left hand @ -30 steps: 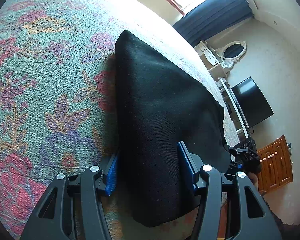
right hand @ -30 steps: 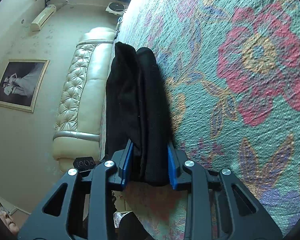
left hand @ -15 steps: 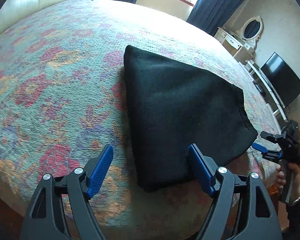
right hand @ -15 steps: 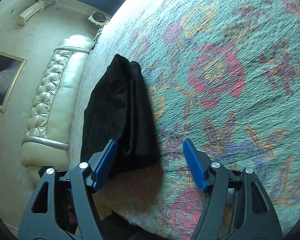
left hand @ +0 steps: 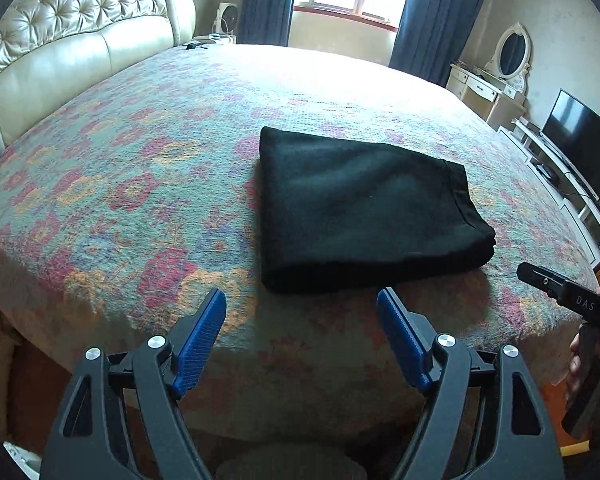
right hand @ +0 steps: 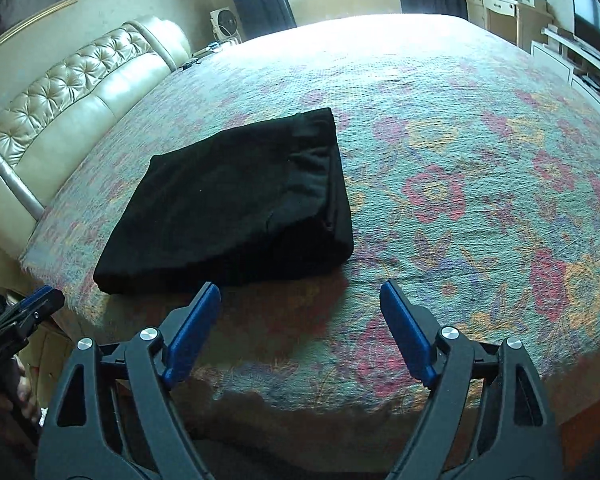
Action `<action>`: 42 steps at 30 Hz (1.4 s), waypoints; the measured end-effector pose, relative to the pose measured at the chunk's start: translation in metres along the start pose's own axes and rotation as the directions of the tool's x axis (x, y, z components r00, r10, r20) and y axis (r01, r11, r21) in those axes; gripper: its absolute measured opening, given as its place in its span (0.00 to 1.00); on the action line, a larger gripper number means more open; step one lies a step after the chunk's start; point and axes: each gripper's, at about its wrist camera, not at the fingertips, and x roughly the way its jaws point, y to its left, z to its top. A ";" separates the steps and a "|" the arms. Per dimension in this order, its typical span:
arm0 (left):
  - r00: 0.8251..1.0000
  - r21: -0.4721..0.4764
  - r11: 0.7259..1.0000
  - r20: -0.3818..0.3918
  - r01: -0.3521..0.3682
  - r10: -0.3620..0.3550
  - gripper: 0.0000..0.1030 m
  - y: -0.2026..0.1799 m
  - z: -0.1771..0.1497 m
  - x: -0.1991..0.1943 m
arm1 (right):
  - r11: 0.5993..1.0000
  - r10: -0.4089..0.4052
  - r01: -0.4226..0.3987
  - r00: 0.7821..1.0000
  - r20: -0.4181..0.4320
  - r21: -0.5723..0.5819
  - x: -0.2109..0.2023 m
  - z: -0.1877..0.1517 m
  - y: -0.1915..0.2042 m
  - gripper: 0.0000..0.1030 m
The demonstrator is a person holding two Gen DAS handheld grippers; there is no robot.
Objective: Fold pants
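The black pants (left hand: pixel 360 208) lie folded near the bed's (left hand: pixel 140 168) front edge, both the left gripper (left hand: pixel 302 340) and right gripper (right hand: pixel 300 332) wide and empty, so best just press the stack flat.

left gripper (left hand: pixel 300 320): i've let go of the pants (left hand: pixel 364 208), spread wide, pulled back
right gripper (right hand: pixel 300 316): released too, backed off the bed (right hand: pixel 480 160)
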 end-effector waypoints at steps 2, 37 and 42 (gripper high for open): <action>1.000 -0.013 1.000 0.017 -0.014 0.014 0.74 0.002 -0.007 -0.005 | 0.999 -0.016 0.016 1.000 0.004 -0.036 -0.002 -0.008 0.010 0.80; 0.996 0.033 0.996 -0.007 -0.086 0.087 0.75 -0.009 -0.022 0.006 | 0.998 -0.031 0.030 0.999 -0.030 -0.047 0.024 -0.023 0.011 0.80; 0.996 0.039 0.996 -0.008 -0.087 0.087 0.75 -0.012 -0.022 0.006 | 0.999 -0.026 0.025 0.999 -0.038 -0.037 0.026 -0.024 0.011 0.80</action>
